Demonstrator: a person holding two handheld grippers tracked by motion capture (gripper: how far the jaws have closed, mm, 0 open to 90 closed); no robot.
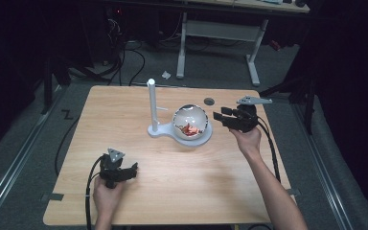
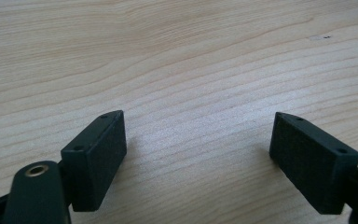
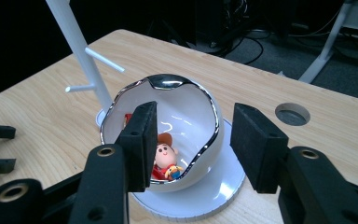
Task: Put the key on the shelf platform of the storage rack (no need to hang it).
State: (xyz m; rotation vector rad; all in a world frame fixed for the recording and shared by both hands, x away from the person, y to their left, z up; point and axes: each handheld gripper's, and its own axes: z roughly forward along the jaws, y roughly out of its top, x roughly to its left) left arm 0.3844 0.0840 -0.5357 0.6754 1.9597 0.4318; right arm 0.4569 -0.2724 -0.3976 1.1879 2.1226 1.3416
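Note:
A white egg-shaped bowl [image 1: 190,122] with a jagged silver rim sits on a round white base [image 3: 214,196] joined to a white post [image 1: 151,103] with short pegs. Inside the bowl [image 3: 186,116] lies a small toy figure [image 3: 165,158] with a brown hat and red clothes. My right gripper [image 1: 219,117] hovers just right of the bowl and points at it. In the right gripper view my right gripper [image 3: 196,135] has its jaws apart with nothing pressed between the pads. My left gripper [image 1: 133,170] rests low over bare wood at the front left, and in its own view my left gripper [image 2: 198,144] stands open and empty.
A wooden table [image 1: 124,110] carries everything. A round cable hole [image 1: 209,101] lies behind the bowl. Another desk's white legs [image 1: 254,57] and cables stand on the dark floor beyond the far edge.

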